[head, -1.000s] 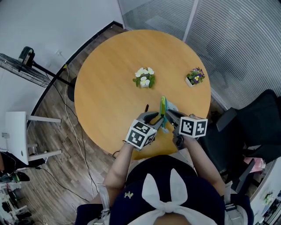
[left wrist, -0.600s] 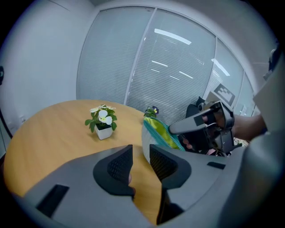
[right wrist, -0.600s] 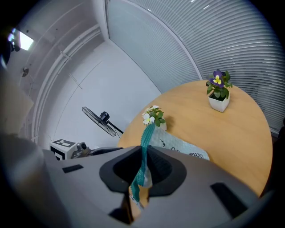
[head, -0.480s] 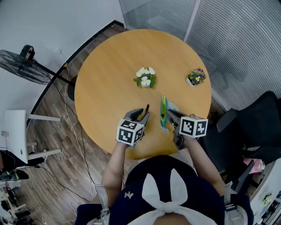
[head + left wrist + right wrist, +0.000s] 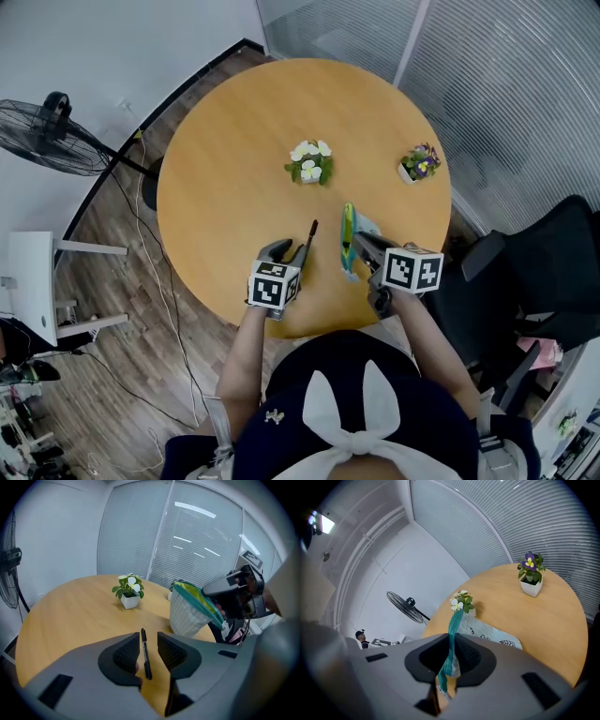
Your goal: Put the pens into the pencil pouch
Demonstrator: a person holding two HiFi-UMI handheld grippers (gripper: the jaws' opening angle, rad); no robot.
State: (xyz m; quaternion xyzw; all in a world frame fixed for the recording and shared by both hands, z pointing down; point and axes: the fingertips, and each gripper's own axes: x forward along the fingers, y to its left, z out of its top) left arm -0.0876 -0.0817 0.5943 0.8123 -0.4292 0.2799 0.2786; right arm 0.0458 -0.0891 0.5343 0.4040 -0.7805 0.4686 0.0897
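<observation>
The left gripper [image 5: 149, 641] has its ribbed dark pads parted astride the near end of a slim black pen [image 5: 146, 654]. The pen lies flat on the wood and is not squeezed. Just to the right, apart from the pen, the right gripper [image 5: 451, 651] is clamped on the teal zipper edge of the pencil pouch [image 5: 349, 239], a white mesh bag with yellow-green lining, held up by that edge. Both are close to the near rim of the round, smooth wooden table [image 5: 216, 150]. Bare top spreads to the left and beyond, as far as a white-flowered pot [image 5: 308, 165] and a purple-flowered pot [image 5: 417, 164]. A second ago the left gripper was beside the pouch. It has since swung left to the pen, while the right gripper and pouch have kept their place.
</observation>
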